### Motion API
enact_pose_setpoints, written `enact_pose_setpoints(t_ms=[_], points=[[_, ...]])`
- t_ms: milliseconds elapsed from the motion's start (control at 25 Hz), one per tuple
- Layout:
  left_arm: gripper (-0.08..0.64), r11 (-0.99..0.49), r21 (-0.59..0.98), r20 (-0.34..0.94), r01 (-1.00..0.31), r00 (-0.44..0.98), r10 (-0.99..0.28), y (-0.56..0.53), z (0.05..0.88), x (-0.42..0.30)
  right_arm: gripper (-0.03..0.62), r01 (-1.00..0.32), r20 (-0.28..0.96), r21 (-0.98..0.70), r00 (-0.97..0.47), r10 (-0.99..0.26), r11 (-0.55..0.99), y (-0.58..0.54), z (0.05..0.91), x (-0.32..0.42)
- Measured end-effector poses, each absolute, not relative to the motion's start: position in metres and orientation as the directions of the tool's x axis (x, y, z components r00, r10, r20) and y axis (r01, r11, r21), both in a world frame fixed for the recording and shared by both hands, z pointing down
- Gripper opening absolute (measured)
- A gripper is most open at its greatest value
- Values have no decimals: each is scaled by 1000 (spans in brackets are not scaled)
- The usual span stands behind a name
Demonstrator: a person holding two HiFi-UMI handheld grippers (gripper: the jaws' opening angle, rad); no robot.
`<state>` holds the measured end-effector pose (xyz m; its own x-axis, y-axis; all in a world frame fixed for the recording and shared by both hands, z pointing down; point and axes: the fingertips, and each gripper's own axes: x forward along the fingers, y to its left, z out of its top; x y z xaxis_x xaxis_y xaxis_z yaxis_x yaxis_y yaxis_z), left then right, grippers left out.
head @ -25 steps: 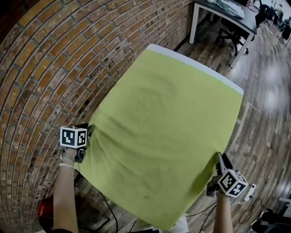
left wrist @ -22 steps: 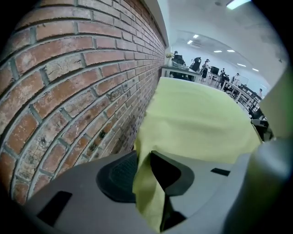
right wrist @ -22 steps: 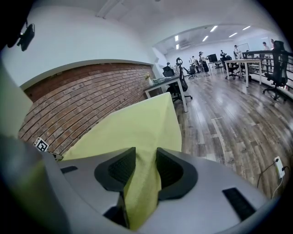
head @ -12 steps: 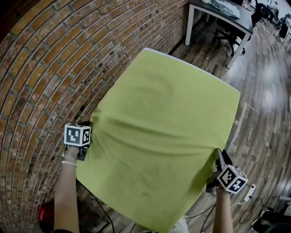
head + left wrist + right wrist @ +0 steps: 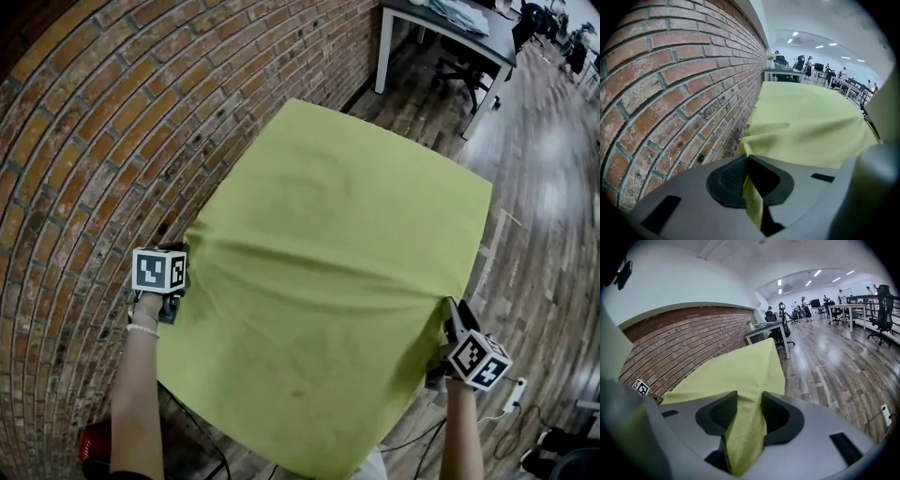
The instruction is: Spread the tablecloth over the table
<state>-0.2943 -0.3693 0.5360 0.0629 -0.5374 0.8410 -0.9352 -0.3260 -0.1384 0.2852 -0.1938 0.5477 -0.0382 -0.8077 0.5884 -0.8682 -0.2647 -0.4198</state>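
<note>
Left tool (image 5: 747,161) pinching tablecloth (image 5: 337,244); right tool (image 5: 747,404) just widening, cloth between; brick wall (image 5: 84,141) alongside.

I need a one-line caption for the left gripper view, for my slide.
Left hand-held gripper shut on an edge of the yellow-green tablecloth, beside a brick wall.

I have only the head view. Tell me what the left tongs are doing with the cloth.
Observer: The left tongs are shut on a thin edge of the cloth; the pads meet around it.
Operator: Now report the right tongs.
Observer: The right tongs stand wider. Their jaws have just been opening, yet a thick fold fills the gap and touches both jaws.
Operator: Say what lies past the cloth's far edge.
Observer: In the right gripper view, people stand far back in the room, beyond a desk.
</note>
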Motion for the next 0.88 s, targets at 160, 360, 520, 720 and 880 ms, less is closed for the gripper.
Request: enact_pose_setpoints(t_ms=[160,360,520,720,880], points=[[8,-318,-142,835,-937,59,-546,-381,536,-289,184,-866,582,-421,-30,-813,-269,-202,547,289],[6,-314,-168,825,-934,41,-564,-394,535,-283,186,-870,576,-411,-17,-817,-272,-211,548,295],[6,-303,-166,818,-938,41,-574,-397,535,-281,190,-871,572,-414,-23,-820,-265,-214,545,297],[12,-330,-173,822,-928,49,-568,-400,529,-280,190,-890,584,-393,-46,-810,-233,-212,543,297],[89,-314,-218,763,-924,39,-645,-420,502,-283,190,-905,556,-369,-33,-830,-212,-219,529,308]])
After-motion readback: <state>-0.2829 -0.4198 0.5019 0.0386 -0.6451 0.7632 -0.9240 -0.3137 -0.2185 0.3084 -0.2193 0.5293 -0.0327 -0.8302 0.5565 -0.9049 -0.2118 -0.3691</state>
